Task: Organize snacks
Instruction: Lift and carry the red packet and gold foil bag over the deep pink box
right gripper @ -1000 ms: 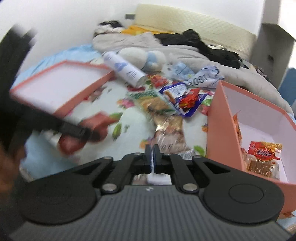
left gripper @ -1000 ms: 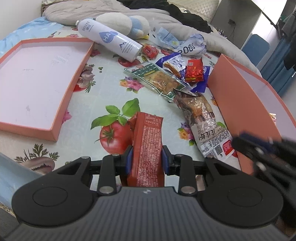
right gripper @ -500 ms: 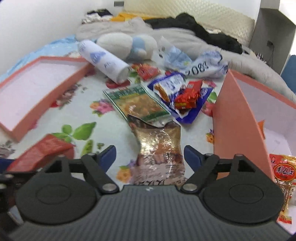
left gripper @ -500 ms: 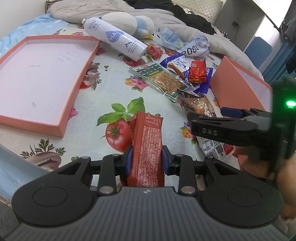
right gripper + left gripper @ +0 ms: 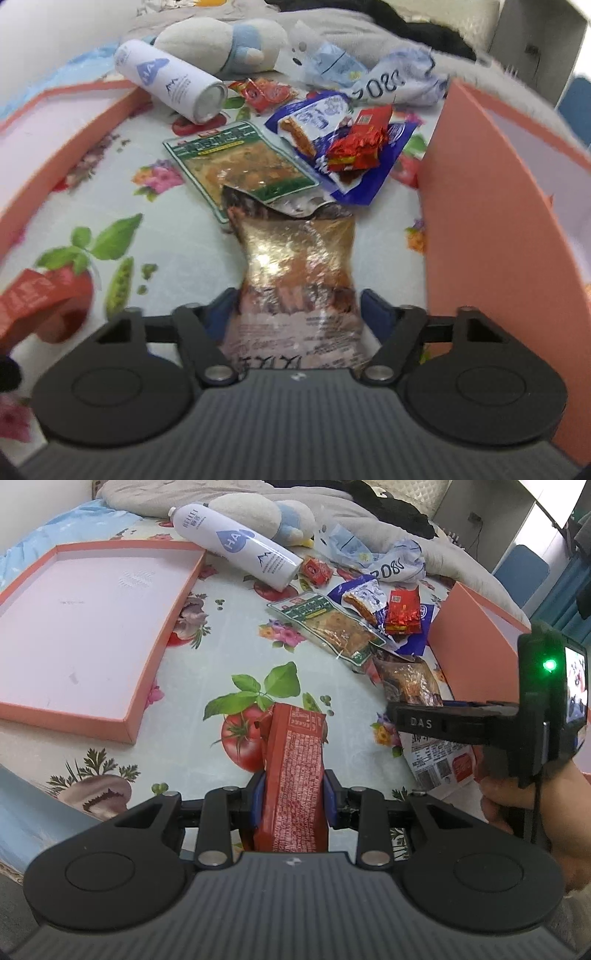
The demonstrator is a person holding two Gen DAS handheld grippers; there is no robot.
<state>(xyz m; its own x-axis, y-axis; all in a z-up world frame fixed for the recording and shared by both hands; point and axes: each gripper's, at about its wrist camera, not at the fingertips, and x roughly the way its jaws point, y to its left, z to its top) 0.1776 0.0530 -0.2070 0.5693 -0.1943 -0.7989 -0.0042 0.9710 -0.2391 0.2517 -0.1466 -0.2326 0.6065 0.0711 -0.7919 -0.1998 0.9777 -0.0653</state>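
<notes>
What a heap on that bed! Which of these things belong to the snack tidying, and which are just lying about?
Part of the job:
- long red snack packet, clamped in left gripper
- golden-brown foil snack bag, between the closing jaws of right gripper
- green-edged clear snack pouch
- small red crinkled packet
- deep orange box

Just lying about:
- white spray can
- white and blue plush toy

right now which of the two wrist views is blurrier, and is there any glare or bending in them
Right wrist view: softer, smeared at the edges, glare on the shiny snack bag between the open right gripper, whose jaws have just been closing. Left wrist view: sharp; print on the red packet in the left gripper is crisp. Both bend straight lines, like the pink tray rim.
</notes>
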